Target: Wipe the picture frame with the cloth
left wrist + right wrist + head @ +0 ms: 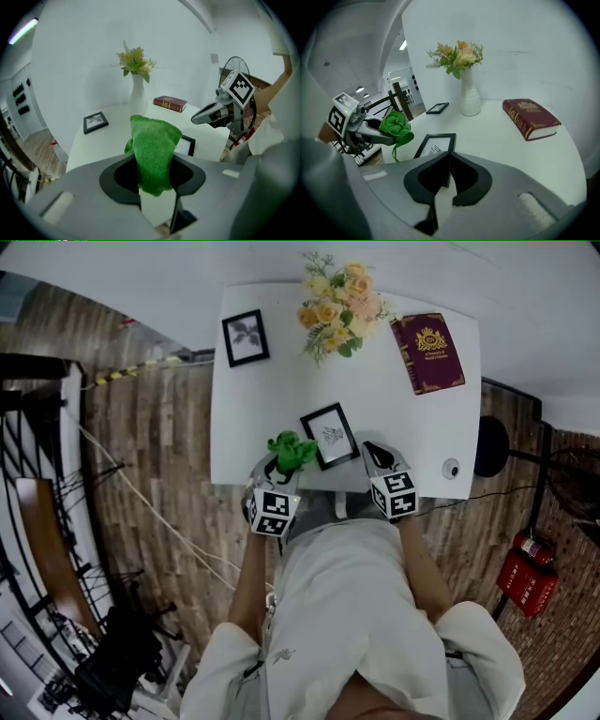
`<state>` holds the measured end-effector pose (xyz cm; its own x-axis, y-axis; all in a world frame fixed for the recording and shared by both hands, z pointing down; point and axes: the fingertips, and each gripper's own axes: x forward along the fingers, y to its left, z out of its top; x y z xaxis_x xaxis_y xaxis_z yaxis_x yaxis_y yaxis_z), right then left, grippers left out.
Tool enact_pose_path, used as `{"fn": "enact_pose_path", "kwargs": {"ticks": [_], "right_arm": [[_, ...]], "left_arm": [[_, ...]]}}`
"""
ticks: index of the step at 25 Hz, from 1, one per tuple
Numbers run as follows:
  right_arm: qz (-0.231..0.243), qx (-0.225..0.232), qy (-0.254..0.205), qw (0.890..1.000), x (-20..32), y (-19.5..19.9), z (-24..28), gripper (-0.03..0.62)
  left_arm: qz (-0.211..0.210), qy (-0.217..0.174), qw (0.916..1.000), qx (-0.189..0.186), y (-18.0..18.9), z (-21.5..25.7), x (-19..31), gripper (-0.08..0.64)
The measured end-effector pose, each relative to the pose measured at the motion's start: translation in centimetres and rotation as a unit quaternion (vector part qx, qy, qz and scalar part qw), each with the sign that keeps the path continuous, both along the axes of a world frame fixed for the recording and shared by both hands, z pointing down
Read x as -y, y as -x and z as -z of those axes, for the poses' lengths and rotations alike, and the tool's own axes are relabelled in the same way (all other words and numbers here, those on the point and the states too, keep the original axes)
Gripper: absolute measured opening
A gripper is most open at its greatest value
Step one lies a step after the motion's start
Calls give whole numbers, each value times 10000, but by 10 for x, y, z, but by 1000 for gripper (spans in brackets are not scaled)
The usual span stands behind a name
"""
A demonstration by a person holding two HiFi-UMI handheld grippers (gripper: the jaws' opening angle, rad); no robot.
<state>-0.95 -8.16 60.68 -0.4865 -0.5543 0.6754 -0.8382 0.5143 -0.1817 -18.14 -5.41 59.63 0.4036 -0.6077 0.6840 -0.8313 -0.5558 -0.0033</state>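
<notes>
A black picture frame lies flat near the front edge of the white table. My left gripper is just left of it, shut on a bunched green cloth. In the left gripper view the cloth sticks up between the jaws and hides most of the frame. My right gripper hovers at the frame's right side, shut and empty. The right gripper view shows its jaws meeting over the near corner of the frame, with the cloth to the left.
A second small frame lies at the back left. A vase of flowers stands at the back middle, and a maroon book at the back right. A small round object sits at the front right corner. A fan and red extinguisher stand on the floor to the right.
</notes>
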Motion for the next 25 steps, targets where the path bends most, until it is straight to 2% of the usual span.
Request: {"fn": "enact_pose_path", "kwargs": {"ticks": [6,13,19,25], "right_arm": [[59,152,-915,9957,19,5,64,26],[22,292,-1760,9840,35,12,136,26],[-12,443,-2155,9755,39,12,178,3],[-60,448,-2263,9730,38,13,190,3]], "left_arm": [[205,-705,9965,-395,7,54,29,169],[219,-1457,9862,-753,8,117,52,169],[114,-1936,9763,-960,5,159,63,169],[67,-2126,9715,-1051,5,176,66,169]]}}
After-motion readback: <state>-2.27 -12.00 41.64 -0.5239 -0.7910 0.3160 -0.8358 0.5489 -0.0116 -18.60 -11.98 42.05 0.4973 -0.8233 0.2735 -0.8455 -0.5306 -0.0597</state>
